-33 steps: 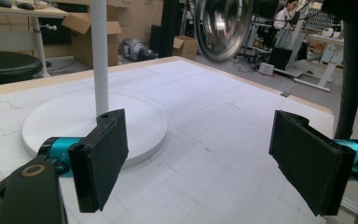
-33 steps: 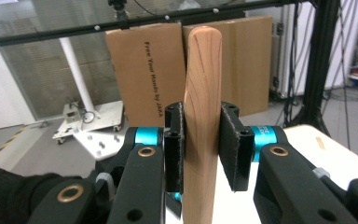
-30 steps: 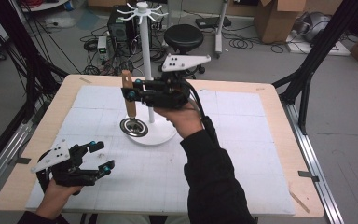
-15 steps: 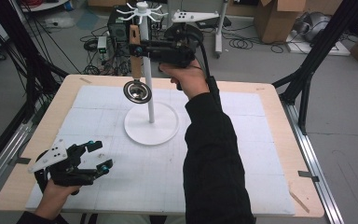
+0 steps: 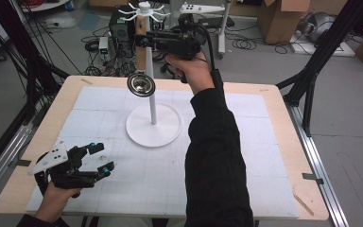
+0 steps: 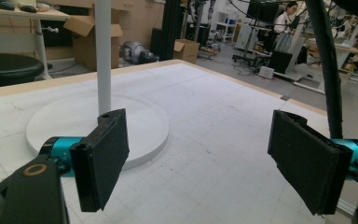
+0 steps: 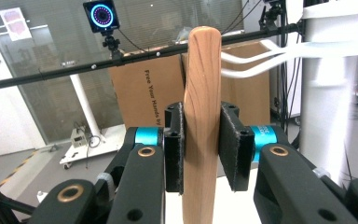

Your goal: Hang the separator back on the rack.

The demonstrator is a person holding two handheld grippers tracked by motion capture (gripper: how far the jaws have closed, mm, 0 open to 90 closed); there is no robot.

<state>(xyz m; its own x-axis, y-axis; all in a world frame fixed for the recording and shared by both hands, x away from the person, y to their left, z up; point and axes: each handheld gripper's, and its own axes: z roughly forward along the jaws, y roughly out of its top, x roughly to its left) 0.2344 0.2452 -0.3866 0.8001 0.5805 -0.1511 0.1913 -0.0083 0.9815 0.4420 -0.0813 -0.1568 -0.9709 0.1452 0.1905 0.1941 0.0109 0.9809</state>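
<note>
My right gripper [image 5: 144, 40] is shut on the wooden handle [image 5: 142, 47] of a ladle, whose round metal bowl [image 5: 141, 85] hangs below, high above the table. It is held beside the white stand's pole [image 5: 152, 104], just under the hooks [image 5: 144, 8] at the top. In the right gripper view the pads press both sides of the upright handle [image 7: 201, 116], with the pole [image 7: 324, 93] and a white hook arm [image 7: 261, 51] close on the right. My left gripper [image 5: 101, 158] rests open and empty near the table's front left; its own view faces the stand's round base [image 6: 144, 126].
The stand's base [image 5: 170, 127] sits mid-table on a white gridded mat [image 5: 246, 156] over a wooden tabletop [image 5: 283, 109]. Black frame legs [image 5: 312, 80], cables, cardboard boxes [image 5: 279, 19] and a stool lie beyond the far edge.
My right gripper has lifted the ladle from just above the stand's base up and away toward the hooks, mostly in the first half second. The left gripper stayed put.
</note>
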